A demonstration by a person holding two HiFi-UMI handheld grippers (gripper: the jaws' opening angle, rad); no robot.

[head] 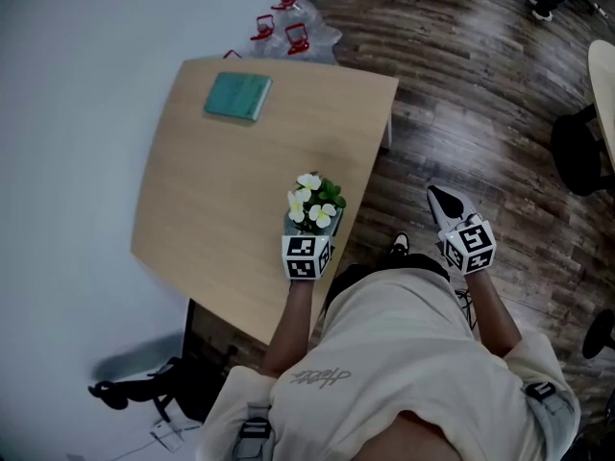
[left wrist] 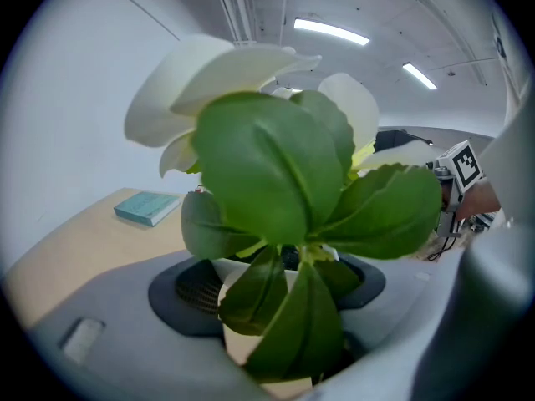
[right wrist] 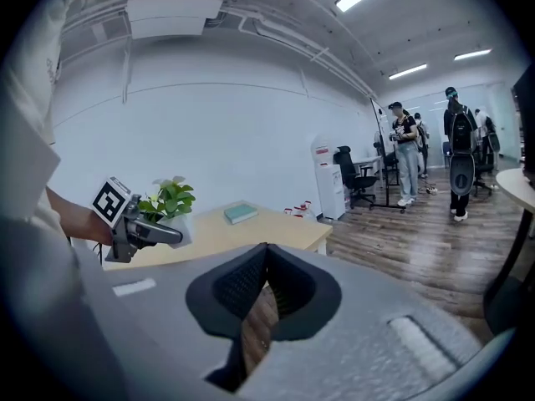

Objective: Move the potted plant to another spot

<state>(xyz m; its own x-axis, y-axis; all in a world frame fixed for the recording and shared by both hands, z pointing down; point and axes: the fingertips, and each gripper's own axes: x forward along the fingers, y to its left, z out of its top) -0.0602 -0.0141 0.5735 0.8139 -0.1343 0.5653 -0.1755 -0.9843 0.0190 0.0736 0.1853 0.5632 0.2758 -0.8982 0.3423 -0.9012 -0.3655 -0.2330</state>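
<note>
Left gripper view — potted plant (left wrist: 276,182) w/ pot leaf-hidden, tight in left gripper (left wrist: 269,299) (right gripper (right wrist: 266,251) clenched, empty).

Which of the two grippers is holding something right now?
The left gripper: its jaws grip the white pot of the potted plant by the table edge. The right gripper is shut on nothing, out over the wooden floor.

book (head: 237,97) on table (head: 207,209) (beyond the plant (head: 314,203))
</note>
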